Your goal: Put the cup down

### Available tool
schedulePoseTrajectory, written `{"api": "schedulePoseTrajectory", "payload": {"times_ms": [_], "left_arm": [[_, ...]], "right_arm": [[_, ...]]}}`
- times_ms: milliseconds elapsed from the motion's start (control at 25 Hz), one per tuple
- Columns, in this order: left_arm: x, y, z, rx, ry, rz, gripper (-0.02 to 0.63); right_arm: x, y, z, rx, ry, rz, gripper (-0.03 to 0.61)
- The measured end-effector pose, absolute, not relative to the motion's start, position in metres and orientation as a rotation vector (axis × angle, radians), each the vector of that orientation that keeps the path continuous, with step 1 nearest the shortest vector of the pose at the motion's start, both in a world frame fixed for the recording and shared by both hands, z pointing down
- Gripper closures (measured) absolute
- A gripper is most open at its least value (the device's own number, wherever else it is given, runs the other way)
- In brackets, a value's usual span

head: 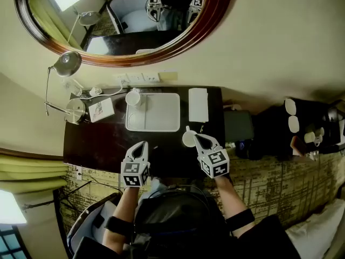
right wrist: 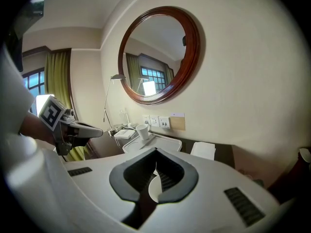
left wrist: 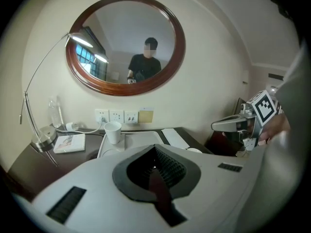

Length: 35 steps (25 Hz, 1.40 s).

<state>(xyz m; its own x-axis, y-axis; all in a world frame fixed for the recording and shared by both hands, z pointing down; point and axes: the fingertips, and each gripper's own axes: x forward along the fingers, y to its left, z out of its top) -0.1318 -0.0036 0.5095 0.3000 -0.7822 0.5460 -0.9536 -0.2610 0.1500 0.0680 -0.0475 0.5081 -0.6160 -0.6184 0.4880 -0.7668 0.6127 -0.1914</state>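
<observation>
A dark desk (head: 102, 142) stands against a cream wall, under an oval mirror (head: 218, 20) in a brown wooden frame. A row of white wall sockets (head: 137, 79) sits just above the desk's back edge.

A white tray (head: 161, 115) lies on the middle of the desk. In its back-left corner stands a white paper cup (head: 133, 97), upright in the left gripper view; what it contains cannot be made out. Right of the tray lies a folded white cloth (head: 198, 104). At the desk's left end are a metal desk lamp (head: 67, 63) and a small booklet (head: 101, 110), whose print is too small to read.

The cup (head: 188, 139) of the task is at the desk's front, right of the tray and well apart from it. Its inside shows plain white from above. The right gripper (head: 198, 139) pinches the cup's wall, a white curved edge showing between its jaws. Whether the cup's base rests on the desk cannot be told.

The left gripper (head: 141, 144) hovers over the desk's front edge, its jaws pressed together on nothing. Each gripper's cube bears black-and-white square markers.
</observation>
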Motion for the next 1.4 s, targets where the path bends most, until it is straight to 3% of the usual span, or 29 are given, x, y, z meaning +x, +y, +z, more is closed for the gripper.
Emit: {"api": "schedulePoseTrajectory", "payload": {"times_ms": [240,560,840,1000,1400], "left_arm": [[-0.165,0.000,0.515,2.061,-1.578,0.520,0.613],[-0.228,-0.015,0.526,2.026,-1.603,0.508,0.613],[-0.268,-0.052,0.541,2.058,-1.586,0.512,0.613],[-0.286,-0.077,0.554,2.085,-1.562,0.524,0.613],[-0.315,-0.114,0.583,2.080,-1.557,0.504,0.613]], "right_arm": [[0.018,-0.064,0.497,1.069,-2.506,0.452,0.541],[-0.093,-0.104,0.518,0.894,-2.492,0.418,0.192],[-0.181,-0.156,0.563,0.862,-2.431,0.433,0.046],[-0.218,-0.191,0.586,0.894,-2.401,0.442,0.008],[-0.270,-0.237,0.639,0.890,-2.362,0.454,0.006]]}}
